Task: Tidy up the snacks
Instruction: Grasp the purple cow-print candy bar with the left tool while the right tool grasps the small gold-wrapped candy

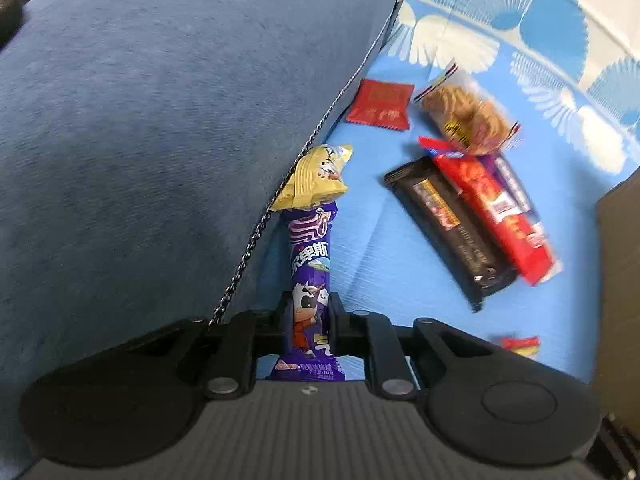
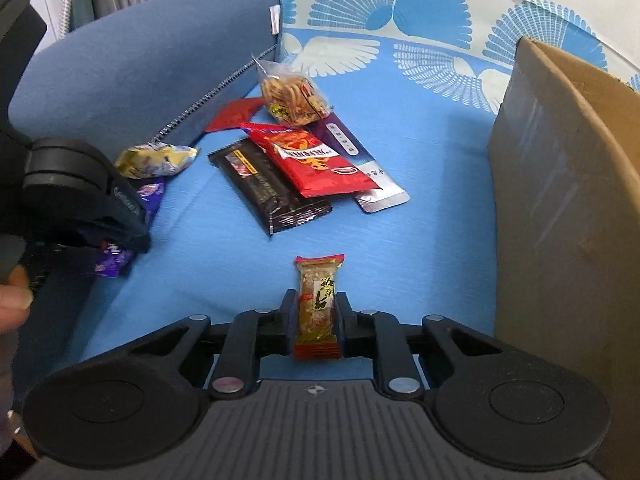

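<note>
A: Left gripper [image 1: 310,322] state?

B: My left one is clamped on a purple snack bar [image 1: 310,276] with a cartoon cow on its wrapper. Both fingers press its sides near the lower end. The bar runs straight ahead of me on the blue sheet [image 1: 400,280], its far end touching a yellow snack bag [image 1: 314,178]. Both lie along the edge of a dark blue cushion [image 1: 160,120].

A: And the right gripper [image 2: 318,316]?

B: Closed on a small nut bar [image 2: 319,306] in a clear wrapper with red ends. It sits lengthwise between my fingers, far end pointing up the sheet.

A: Where is the rest of the pile?

B: Right wrist view: 1 loose heap in mid-sheet. A black packet [image 2: 268,184] lies lowest on the left, a red packet [image 2: 316,164] overlaps it, and a purple-and-silver packet [image 2: 362,164] pokes out from under the red one on the right. A clear bag of fried noodles [image 2: 294,98] rests at the far end, with a flat red sachet [image 2: 234,114] just beside it, near the cushion.

A: Anything on the right?

B: A cardboard box [image 2: 560,220] stands at the right edge, well apart from the heap. The sheet has white fan patterns farther back.
</note>
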`<state>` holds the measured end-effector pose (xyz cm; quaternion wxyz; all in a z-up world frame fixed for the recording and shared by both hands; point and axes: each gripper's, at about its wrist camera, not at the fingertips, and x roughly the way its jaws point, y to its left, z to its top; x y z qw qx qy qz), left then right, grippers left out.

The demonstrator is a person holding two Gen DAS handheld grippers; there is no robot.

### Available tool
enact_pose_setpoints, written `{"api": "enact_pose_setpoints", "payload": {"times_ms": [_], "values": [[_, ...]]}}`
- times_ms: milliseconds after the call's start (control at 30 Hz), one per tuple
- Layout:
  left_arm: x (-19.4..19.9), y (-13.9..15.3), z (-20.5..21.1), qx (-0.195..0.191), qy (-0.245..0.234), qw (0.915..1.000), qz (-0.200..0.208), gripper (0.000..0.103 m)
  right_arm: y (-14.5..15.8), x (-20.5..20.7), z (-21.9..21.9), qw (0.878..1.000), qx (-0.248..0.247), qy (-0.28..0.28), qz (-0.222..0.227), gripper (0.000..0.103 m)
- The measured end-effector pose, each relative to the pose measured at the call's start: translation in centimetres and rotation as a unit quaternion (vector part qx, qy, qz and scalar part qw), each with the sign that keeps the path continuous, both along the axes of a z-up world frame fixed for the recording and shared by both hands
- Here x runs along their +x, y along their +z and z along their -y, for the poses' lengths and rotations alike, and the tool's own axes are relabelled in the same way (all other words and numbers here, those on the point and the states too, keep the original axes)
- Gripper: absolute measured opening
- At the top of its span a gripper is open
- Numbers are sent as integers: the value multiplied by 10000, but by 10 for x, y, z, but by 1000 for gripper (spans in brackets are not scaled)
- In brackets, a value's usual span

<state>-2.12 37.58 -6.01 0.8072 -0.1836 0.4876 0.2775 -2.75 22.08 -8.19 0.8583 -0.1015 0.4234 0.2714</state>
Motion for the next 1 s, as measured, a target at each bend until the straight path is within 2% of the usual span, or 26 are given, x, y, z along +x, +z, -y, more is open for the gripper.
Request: {"api": "enact_pose_setpoints", "payload": {"times_ms": [100,200,300,433,600,733,833,1000], "values": [[-5,13,1,-469,-146,9981,376,17,18,-12,5,9997,95,233,-5,19],[-10,18,0,-1061,-437,9911,673,17,44,-31,11,9988,141,459,-84,19],[-13,14,4,-1628,-709,9820,639,18,61,-60,20,9958,158,902,58,19],[-7,0,14,-1732,-882,9805,295,19,45,-70,26,9956,127,922,-120,19],[-7,-10,15,-1752,-897,9804,35,22,20,-52,31,9959,84,489,-760,19],[-7,-12,13,-1777,-832,9806,47,26,20,-46,32,9962,46,388,-775,32],[-8,-10,15,-1740,-887,9807,39,29,14,-48,29,9949,-19,456,-901,34],[-4,-12,15,-1731,-903,9808,34,30,12,-56,20,9941,-228,704,-796,35]]}}
